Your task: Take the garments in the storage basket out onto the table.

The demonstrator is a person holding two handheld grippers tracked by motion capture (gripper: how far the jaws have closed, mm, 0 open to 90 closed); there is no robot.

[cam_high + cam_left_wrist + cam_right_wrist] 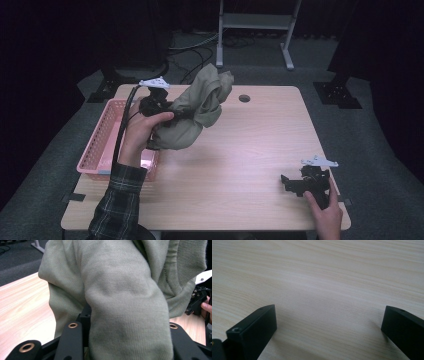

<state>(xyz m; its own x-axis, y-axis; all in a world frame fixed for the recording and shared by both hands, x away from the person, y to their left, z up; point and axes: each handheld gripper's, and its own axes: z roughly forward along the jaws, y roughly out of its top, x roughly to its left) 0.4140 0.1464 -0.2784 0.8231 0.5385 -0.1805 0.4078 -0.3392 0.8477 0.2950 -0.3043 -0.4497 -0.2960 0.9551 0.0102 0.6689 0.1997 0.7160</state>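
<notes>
Olive-green cloth pretty much swallows your left tool's own view, so you can't see the jaw tips at all, just the black arms with brass rivets poking out underneath. From the high view your left tool is buried in the bunched cloth too, but it's clamped down on a fold of it and the whole bundle hangs up off the counter, just beside the pink basket and partly over its right edge. How much fabric is actually pinched between the jaws is hard to make out. The far end of the cloth is cut off at the top of the left tool's view.

Your right tool is down near the front right corner of the counter, well apart from the cloth. Its jaws stand wide open with bare wood between them, gripping nothing. Whether the tips actually touch the surface, I can't tell.
</notes>
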